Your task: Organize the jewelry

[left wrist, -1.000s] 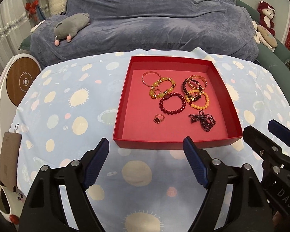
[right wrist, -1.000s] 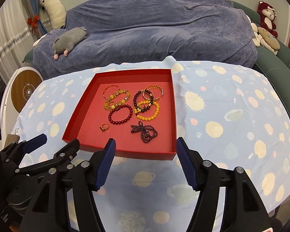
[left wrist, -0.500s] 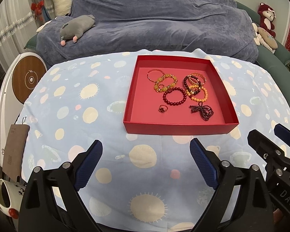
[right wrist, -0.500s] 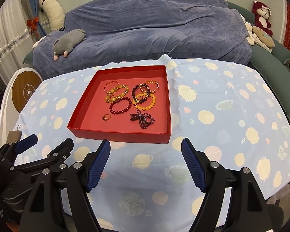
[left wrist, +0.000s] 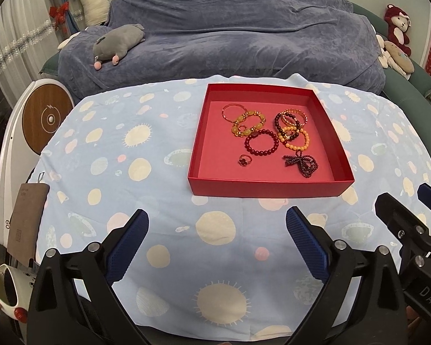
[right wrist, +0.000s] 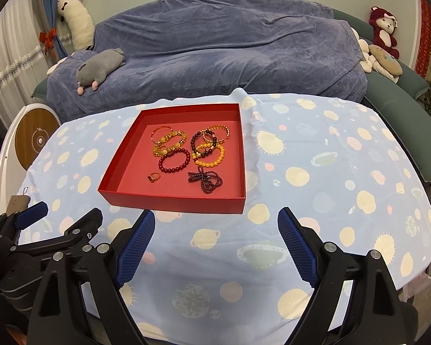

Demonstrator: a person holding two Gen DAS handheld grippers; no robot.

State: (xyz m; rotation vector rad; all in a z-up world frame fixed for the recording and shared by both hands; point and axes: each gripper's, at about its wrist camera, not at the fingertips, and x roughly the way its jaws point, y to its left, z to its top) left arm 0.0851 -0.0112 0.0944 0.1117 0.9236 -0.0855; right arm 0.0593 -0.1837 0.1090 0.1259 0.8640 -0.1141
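Landmark: the red tray [left wrist: 268, 192] sits on the blue spotted cloth [left wrist: 135, 172] that covers the table; every place below is read from this tray.
My left gripper [left wrist: 217, 243]: I hold it low over the cloth, short of the tray's near wall and well apart from it. Its blue pads are spread wide with nothing between them.
My right gripper [right wrist: 217, 241]: also short of the tray's near wall, fingers spread wide and holding nothing. In the left wrist view it shows off the tray's near right corner.
Dark red bead bracelet [left wrist: 261, 143]: flat on the tray floor, near the middle.
Ring [left wrist: 244, 160]: on the tray floor, just nearer to me than the red bracelet, apart from the rest.
Yellow bead bracelet [left wrist: 245, 120]: toward the tray's far left, overlapping a thin gold bangle [left wrist: 232, 111].
Orange bead bracelet [left wrist: 294, 139]: right of the middle, tangled with a dark bead bracelet [left wrist: 281, 120].
Dark purple bead string [left wrist: 301, 164]: near right part of the tray floor, bunched like a bow.
Grey plush toy [left wrist: 117, 44]: beyond the tray's far left, on the blue-covered sofa [left wrist: 244, 34].
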